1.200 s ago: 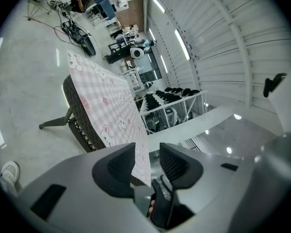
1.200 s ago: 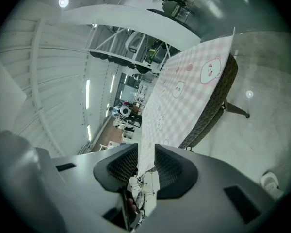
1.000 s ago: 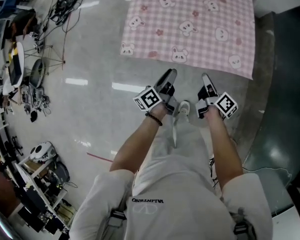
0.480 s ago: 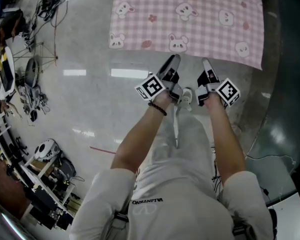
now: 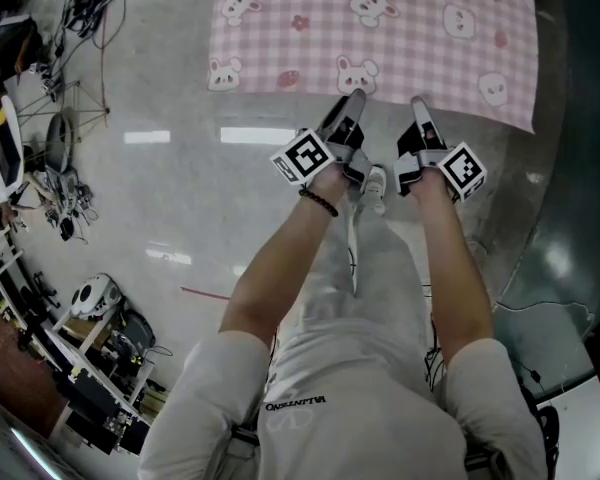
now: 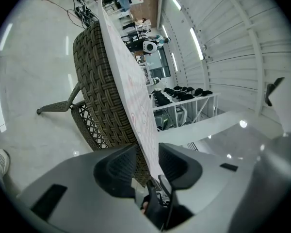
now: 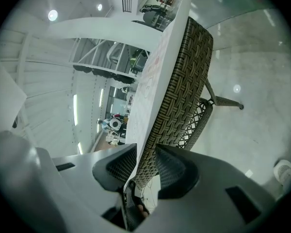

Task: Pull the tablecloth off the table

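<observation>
Steep downward look past two bare forearms onto a glossy pale floor (image 5: 170,178). At the top, a pink checked cloth (image 5: 380,18) printed with small animal faces, spread flat over a woven wicker bench (image 6: 94,76). Long axis of the cloth running left to right across the picture, one long edge turned toward the person. Side by side and near each other, the left tool (image 5: 352,110) and the right tool (image 5: 418,113), both pointing away from the person and reaching that near edge close to its middle. From the left tool's own camera, rolled so that the bench looks tipped on its side: cloth seen edge-on as a thin pale sheet lying against the wicker top, its hem running down between the two dark ribbed pads (image 6: 117,165). Jaws spread, just now narrowing a little, cloth and wicker rim standing between them, not yet pinched. From the right tool's camera, much the same in mirror: jaws spread wide, just now widening, hem and wicker rim in the gap, neither pad seen pressing on them. A white shoe (image 5: 376,183) on the floor between the two tools.
</observation>
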